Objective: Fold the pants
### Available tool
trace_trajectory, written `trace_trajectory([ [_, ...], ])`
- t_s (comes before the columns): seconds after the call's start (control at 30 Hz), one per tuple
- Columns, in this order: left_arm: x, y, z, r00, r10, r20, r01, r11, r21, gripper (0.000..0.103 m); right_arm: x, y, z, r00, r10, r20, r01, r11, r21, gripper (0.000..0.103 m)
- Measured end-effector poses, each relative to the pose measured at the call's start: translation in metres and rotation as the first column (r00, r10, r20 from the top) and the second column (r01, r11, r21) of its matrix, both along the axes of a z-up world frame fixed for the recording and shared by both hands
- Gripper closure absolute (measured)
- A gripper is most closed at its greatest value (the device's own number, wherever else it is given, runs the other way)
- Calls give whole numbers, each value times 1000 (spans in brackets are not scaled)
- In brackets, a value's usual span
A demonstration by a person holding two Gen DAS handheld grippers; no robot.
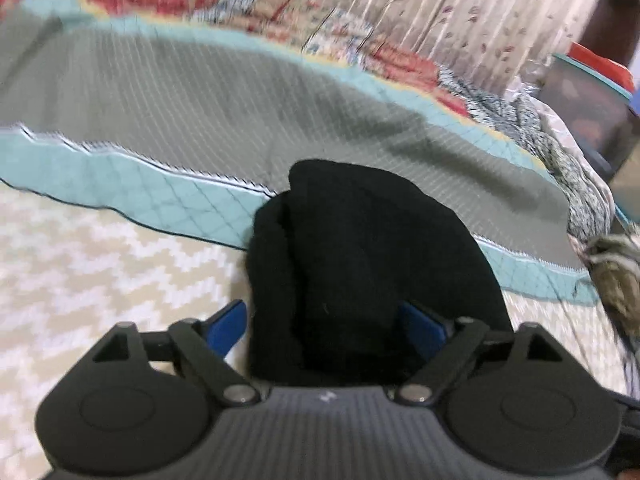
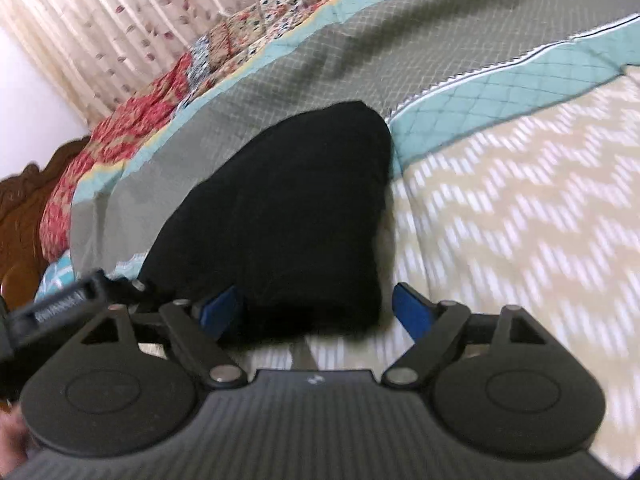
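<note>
The black pants (image 1: 360, 240) lie folded into a thick bundle on the bed, partly on the cream zigzag cover and partly on the grey quilt. In the left wrist view my left gripper (image 1: 326, 326) stands open astride the near end of the bundle. Its blue fingers (image 1: 228, 328) are on either side, and cloth laps over the right one. In the right wrist view the same pants (image 2: 288, 208) sit between the jaws of my open right gripper (image 2: 316, 312). A strip of bed cover shows between the cloth and the right finger (image 2: 412, 312).
A grey quilt with a teal border (image 1: 168, 196) lies across the bed, with a red patchwork blanket (image 2: 132, 120) behind it. Flowered curtains (image 2: 100, 20) hang at the back. A carved wooden headboard (image 2: 20, 216) stands at the left, and a brown furry thing (image 1: 612, 280) at the right.
</note>
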State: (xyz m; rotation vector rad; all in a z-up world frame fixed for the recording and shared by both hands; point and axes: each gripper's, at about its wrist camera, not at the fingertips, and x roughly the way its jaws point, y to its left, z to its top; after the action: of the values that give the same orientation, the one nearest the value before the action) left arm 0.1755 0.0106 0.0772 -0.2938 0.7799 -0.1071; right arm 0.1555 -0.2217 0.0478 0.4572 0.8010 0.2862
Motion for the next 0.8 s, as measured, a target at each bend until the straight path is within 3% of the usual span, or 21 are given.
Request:
trace_trajectory([
  [0.27,-105,4,23,999,-30,13,29,995,91,0,-88,24,7,998,55,42,-50,992,-114,16],
  [0.47,-167,16,35,999,-19,27,15,993,118,0,-129,37,0,992,119,-52,-122,991,-62,16],
  [0.67,-203,20,44,997,11,78,-21,991,133,0,-150,60,1,976,194,-102,-200,978,-55,16],
  [0.8,-215,17,49,997,1,83,-16,984,179,0,-160,74,12,966,246,-73,-252,964,-84,16],
])
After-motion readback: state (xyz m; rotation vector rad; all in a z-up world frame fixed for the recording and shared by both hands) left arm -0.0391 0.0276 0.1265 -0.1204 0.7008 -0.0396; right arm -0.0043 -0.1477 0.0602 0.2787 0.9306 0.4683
